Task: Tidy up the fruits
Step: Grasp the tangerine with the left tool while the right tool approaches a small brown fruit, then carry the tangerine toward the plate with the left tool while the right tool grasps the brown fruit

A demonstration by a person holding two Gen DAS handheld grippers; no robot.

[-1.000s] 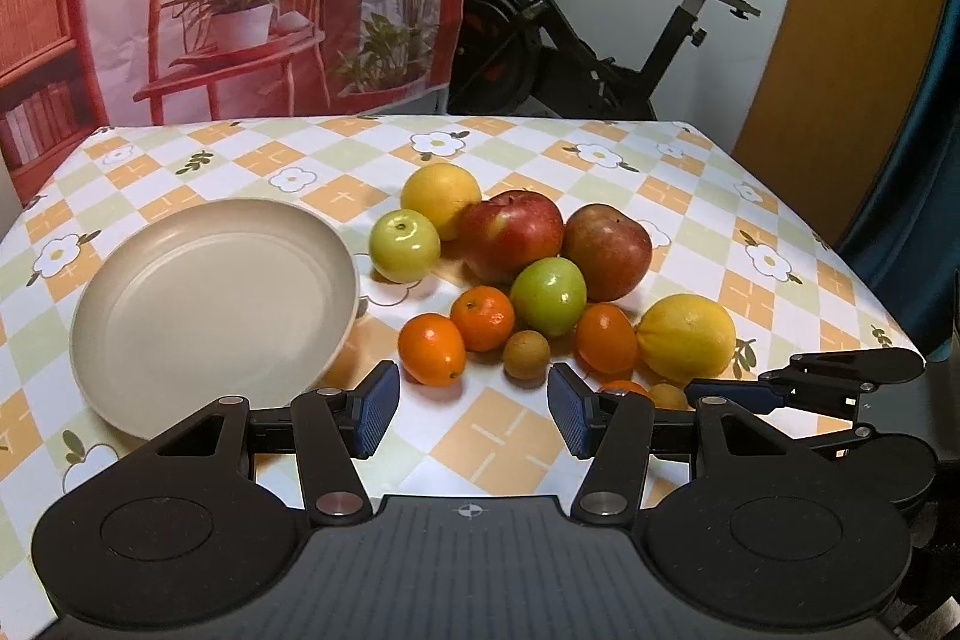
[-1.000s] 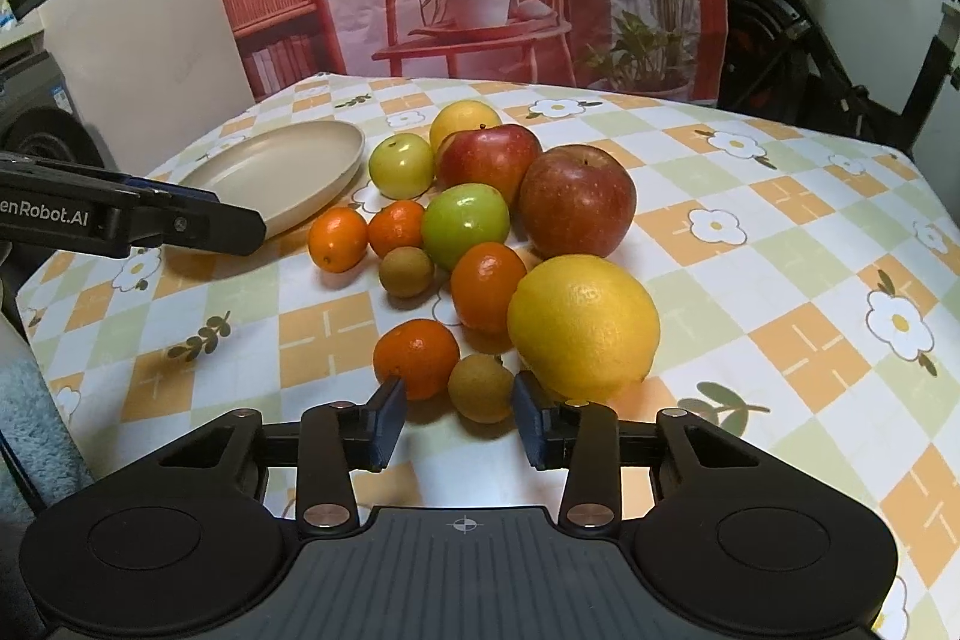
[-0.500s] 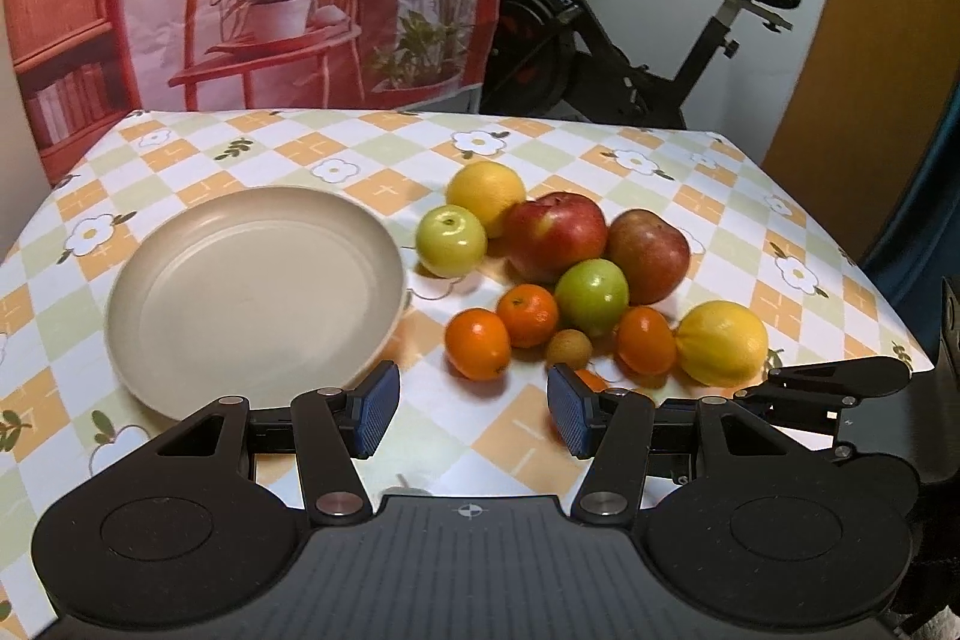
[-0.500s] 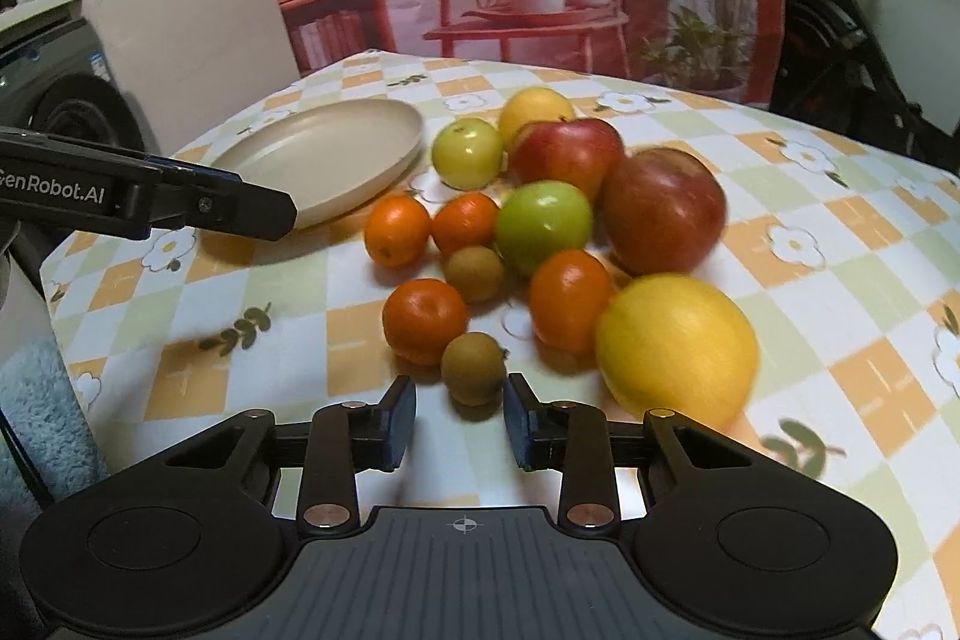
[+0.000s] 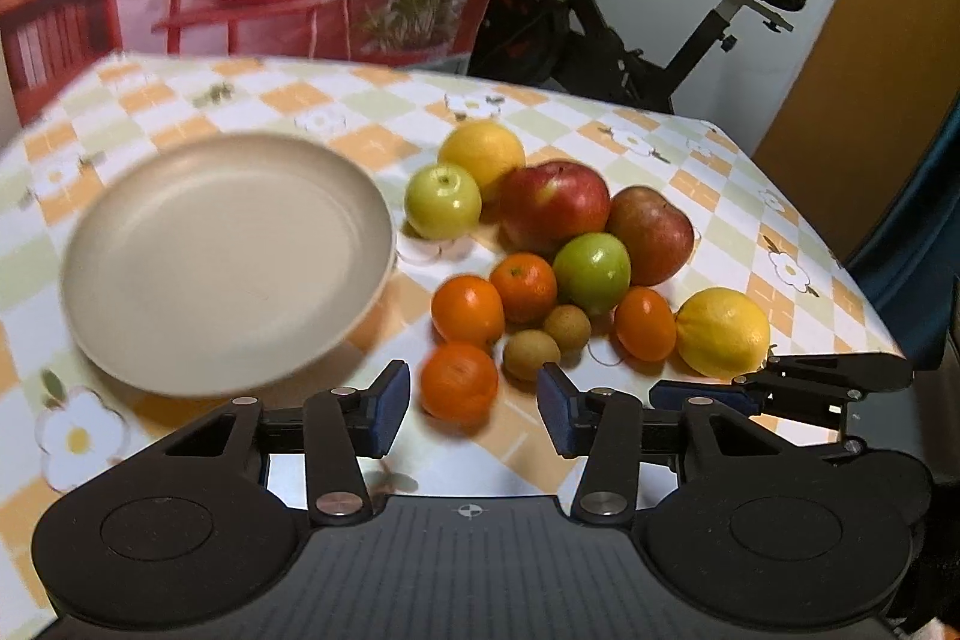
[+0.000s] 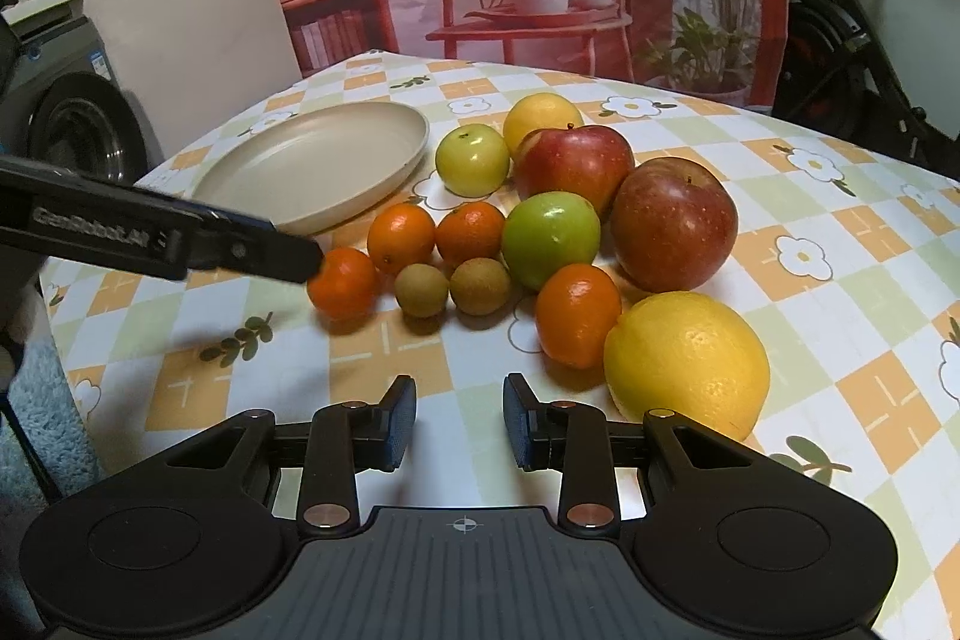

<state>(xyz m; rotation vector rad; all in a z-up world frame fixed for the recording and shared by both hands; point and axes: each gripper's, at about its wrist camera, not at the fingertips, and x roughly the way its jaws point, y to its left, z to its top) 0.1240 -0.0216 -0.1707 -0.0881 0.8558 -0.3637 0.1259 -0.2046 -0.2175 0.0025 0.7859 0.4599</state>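
The left gripper [image 5: 474, 403] has come in on the nearest mandarin [image 5: 459, 382], its fingers [image 5: 390, 409] closing but still apart around it. The right gripper [image 6: 459, 421], fingers narrowly apart and empty, hangs short of the fruit beside the plate [image 6: 312, 160] on the desk [image 6: 840, 280].

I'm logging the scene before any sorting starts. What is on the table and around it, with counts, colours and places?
Round beige plate: 1, empty, left of the fruit.
Red apples: 2, far side of the pile.
Green apples: 2, one beside the plate.
Yellow citrus: 2, one at each end.
Small orange mandarins: 4, near side.
Small brown round fruits: 2, among the mandarins.
Checked floral tablecloth: 1, under everything.
Black exercise bike: 1, behind the table.
Left gripper: jaws apart around the nearest mandarin, just been closing.
Right gripper: empty, jaws narrow.
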